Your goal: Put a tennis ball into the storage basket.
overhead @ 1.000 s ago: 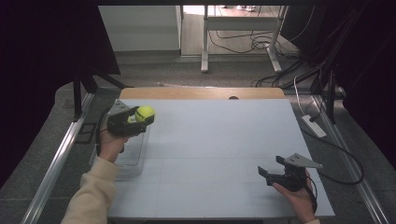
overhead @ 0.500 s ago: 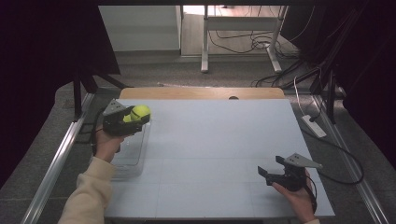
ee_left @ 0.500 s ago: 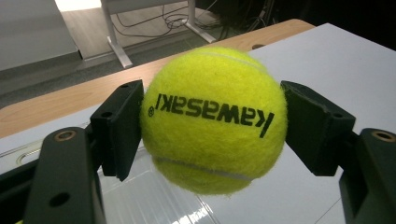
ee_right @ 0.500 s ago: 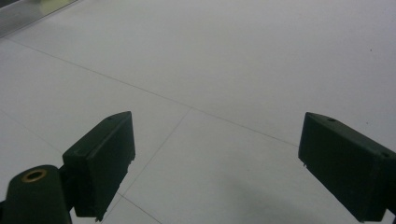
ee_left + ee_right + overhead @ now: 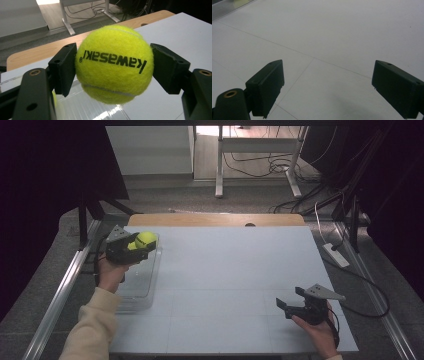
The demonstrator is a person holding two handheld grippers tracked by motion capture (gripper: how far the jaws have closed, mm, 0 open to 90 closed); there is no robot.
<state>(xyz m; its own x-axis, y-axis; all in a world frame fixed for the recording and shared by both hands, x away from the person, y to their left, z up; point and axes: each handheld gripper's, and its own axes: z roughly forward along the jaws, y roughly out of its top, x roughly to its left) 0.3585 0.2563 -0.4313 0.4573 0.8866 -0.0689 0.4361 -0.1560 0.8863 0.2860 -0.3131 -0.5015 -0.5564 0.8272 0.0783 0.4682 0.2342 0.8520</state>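
A yellow tennis ball [image 5: 114, 63] with black lettering is clamped between both black pads of my left gripper [image 5: 113, 67]. In the high view that ball [image 5: 146, 240] hangs in the left gripper [image 5: 142, 247] above the far end of a clear plastic box [image 5: 137, 287] at the table's left edge. Another yellow shape, partly hidden, shows low behind the left jaw in the left gripper view. My right gripper [image 5: 289, 301] rests near the table's front right, jaws wide apart. The right gripper view shows its pads [image 5: 268, 86] over bare white table with nothing between them [image 5: 332, 90].
The white table [image 5: 230, 270] has a wooden strip along its far edge. Metal rails run along both sides. A desk frame and loose cables lie on the floor beyond, and a power strip sits to the right of the table.
My left gripper has carried the ball a little toward the far end of the clear box. The right gripper has stayed where it was.
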